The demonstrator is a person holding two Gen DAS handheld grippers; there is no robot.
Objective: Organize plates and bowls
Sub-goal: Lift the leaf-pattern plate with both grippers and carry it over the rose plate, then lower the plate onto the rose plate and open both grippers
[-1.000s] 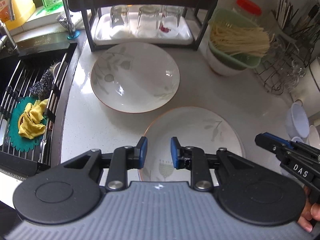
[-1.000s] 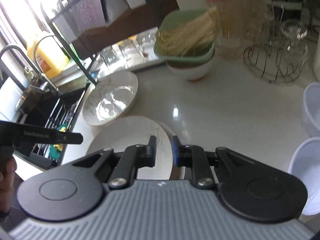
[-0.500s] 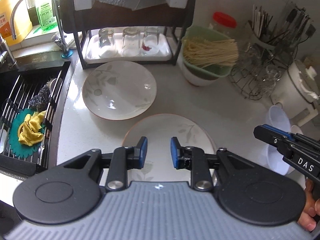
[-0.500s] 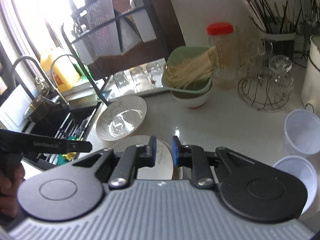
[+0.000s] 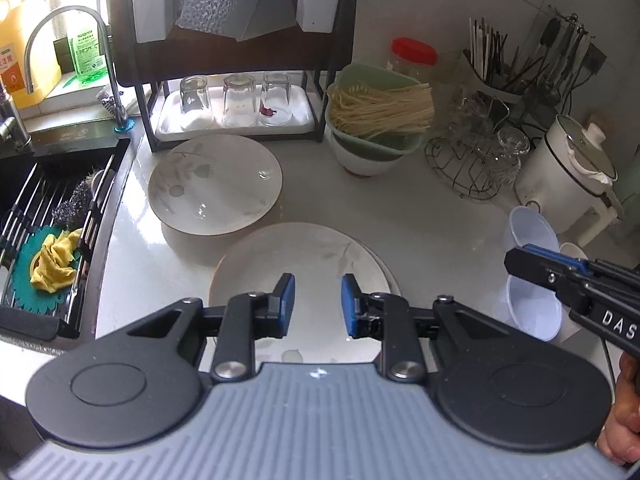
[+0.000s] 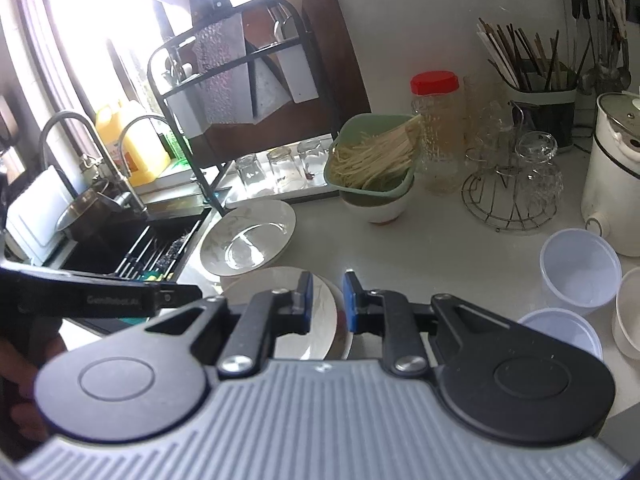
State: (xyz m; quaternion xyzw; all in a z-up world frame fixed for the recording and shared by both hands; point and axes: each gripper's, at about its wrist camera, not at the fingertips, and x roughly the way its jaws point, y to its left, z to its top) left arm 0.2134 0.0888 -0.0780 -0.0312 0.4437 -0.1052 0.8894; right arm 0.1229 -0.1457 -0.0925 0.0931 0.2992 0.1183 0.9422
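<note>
— Plates first: the near stack of plates [image 5: 304, 256] sits on the white counter [image 5: 420, 216] right under both tools, one plate on top of another whose rim peeks out on the right. The single deep plate [image 5: 214, 184] lies just behind it, in front of the glass rack [image 5: 236, 128], beside the sink [image 5: 44, 216].

— And the tools, are they carrying anything?

— No. The left gripper [image 5: 316, 304] has its blue pads parted a little with nothing between them, only the stack showing through the gap. The right gripper [image 6: 326, 300] is narrower still, and also empty.

— What changed just now?

— Both have pulled up and back from the counter. A second ago the plates filled the lower view; now the whole worktop shows, out to the plastic tubs [image 5: 530, 232] and the green colander of noodles [image 5: 376, 116] sitting in a white bowl [image 5: 366, 160].

— So what does that mean for the job?

— I'd judge the stacking move finished and the hands free. The deep plate still apart looks like the likely next piece, then those tubs on the right.
</note>
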